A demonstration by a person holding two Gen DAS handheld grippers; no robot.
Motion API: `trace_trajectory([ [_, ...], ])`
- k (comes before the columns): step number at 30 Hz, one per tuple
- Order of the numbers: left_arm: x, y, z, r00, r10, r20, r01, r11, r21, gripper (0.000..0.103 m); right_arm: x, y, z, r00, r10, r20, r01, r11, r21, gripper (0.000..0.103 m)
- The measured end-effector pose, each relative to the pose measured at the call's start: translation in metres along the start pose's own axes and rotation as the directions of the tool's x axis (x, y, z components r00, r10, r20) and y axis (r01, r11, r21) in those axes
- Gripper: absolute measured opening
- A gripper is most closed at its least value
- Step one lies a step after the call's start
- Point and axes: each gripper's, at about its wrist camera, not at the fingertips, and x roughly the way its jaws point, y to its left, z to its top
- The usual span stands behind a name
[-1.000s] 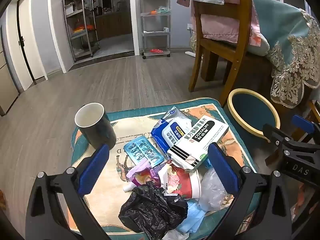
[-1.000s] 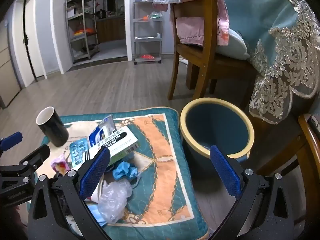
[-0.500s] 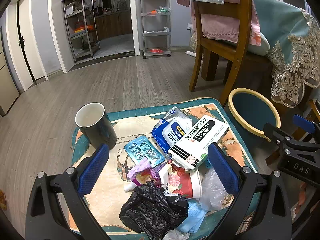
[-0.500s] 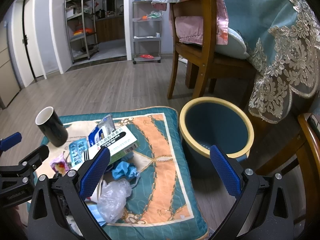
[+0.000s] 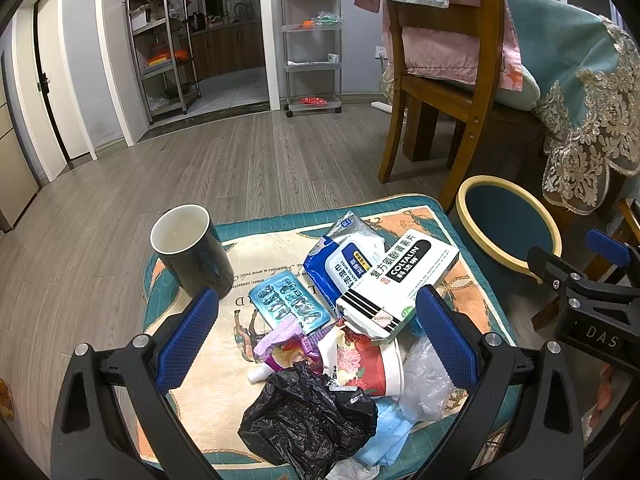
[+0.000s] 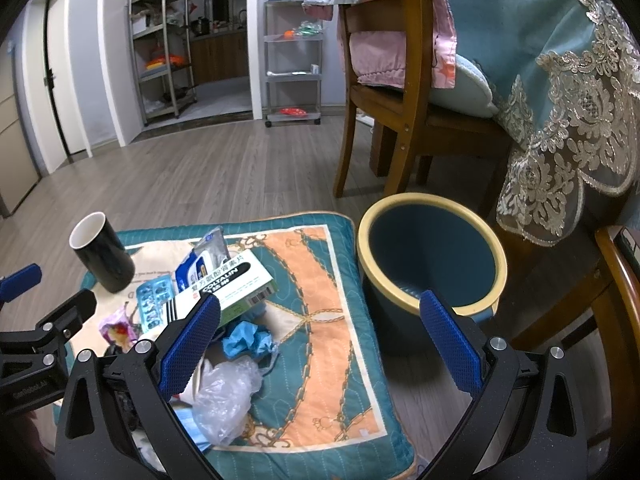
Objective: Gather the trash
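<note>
Below the gaping left claw lies the black bag.

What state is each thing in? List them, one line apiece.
left gripper: open, holding nothing, above the trash pile.
right gripper: open, holding nothing.
bin: upright beside the cushion, looks empty.
mug: upright on the cushion, looks empty.
medicine box: closed, lying tilted on the pile.
black bag: crumpled.
blister pack: lying flat.
</note>
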Motion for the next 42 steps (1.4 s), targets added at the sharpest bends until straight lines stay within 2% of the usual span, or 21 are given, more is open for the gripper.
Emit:
trace_trajectory([
  [19, 0.002, 0.002, -0.001, 1.000, 0.000, -0.006, 0.000, 1.000, -0.004, 0.097, -0.006, 0.005, 0.008, 1.000, 0.009, -0.004, -0.009, 1.000, -0.001, 0.099],
  [25, 0.007, 0.016, 0.001, 1.000, 0.008, -0.018, -0.009, 0.999, -0.042, 0.097, 0.021, -0.005, 0.012, 0.995, 0.100, -0.020, -0.099, 0.995, 0.031, 0.099],
  [28, 0.010, 0.020, 0.007, 1.000, 0.019, -0.006, -0.019, 0.999, -0.033, 0.097, 0.035, -0.006, 0.023, 0.982, 0.186, 0.014, -0.187, 0.978, 0.095, 0.099],
  [31, 0.014, 0.022, 0.011, 1.000, 0.019, -0.010, -0.020, 0.999, -0.030, 0.097, 0.051, -0.005, 0.034, 0.971, 0.236, 0.022, -0.237, 0.966, 0.099, 0.099],
  [34, 0.022, 0.026, 0.013, 0.999, 0.023, -0.033, -0.024, 0.999, -0.037, 0.097, 0.074, -0.003, 0.036, 0.964, 0.261, -0.053, -0.255, 0.962, 0.094, 0.099],
  [36, 0.026, 0.027, 0.014, 0.999, 0.026, -0.042, -0.028, 0.999, -0.038, 0.097, 0.094, 0.001, 0.032, 0.944, 0.306, -0.125, -0.292, 0.949, 0.120, 0.099],
  [42, 0.035, 0.026, 0.015, 0.998, 0.019, -0.066, -0.022, 0.999, -0.045, 0.097, 0.131, 0.015, 0.018, 0.879, 0.410, -0.243, -0.375, 0.910, 0.176, 0.099],
])
